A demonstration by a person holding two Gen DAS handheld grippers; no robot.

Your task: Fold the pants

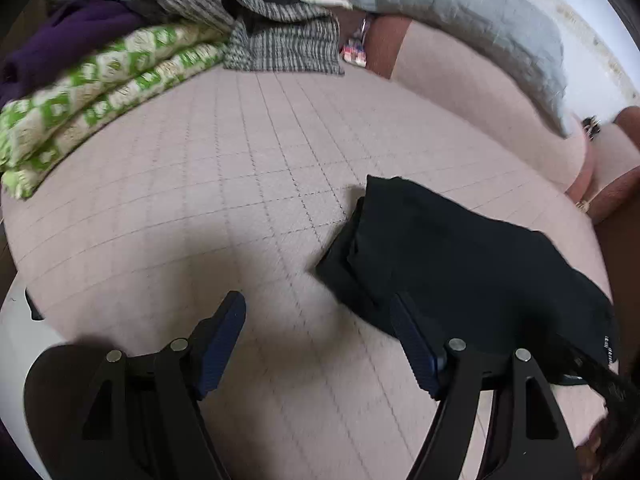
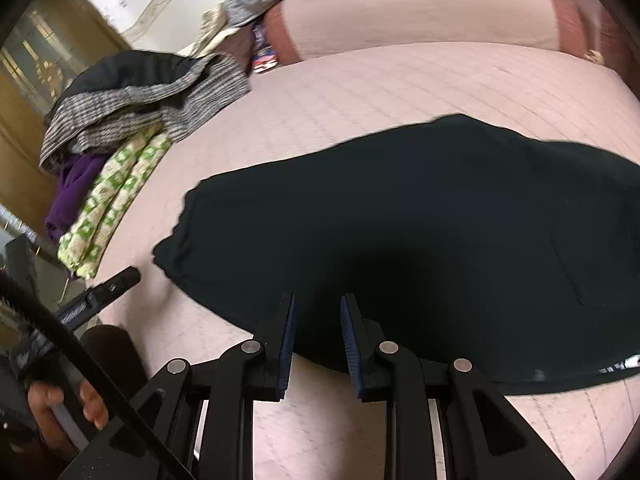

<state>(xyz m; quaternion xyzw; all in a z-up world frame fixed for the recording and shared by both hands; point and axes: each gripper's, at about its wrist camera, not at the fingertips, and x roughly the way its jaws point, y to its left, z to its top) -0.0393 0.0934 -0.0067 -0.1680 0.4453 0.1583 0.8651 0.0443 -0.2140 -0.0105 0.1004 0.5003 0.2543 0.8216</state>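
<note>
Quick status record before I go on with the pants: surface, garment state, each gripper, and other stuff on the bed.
surface: pink quilted bed cover
garment: black pants lying flat, partly folded, layered edges at the left end
left gripper: open, above the bed beside the pants' left end, holding nothing
right gripper: open with a narrow gap, over the pants' near edge, no grip visible
other items: green patterned cloth, grey knit, purple garment, piled at the far left
pillow: grey, at the head of the bed
</note>
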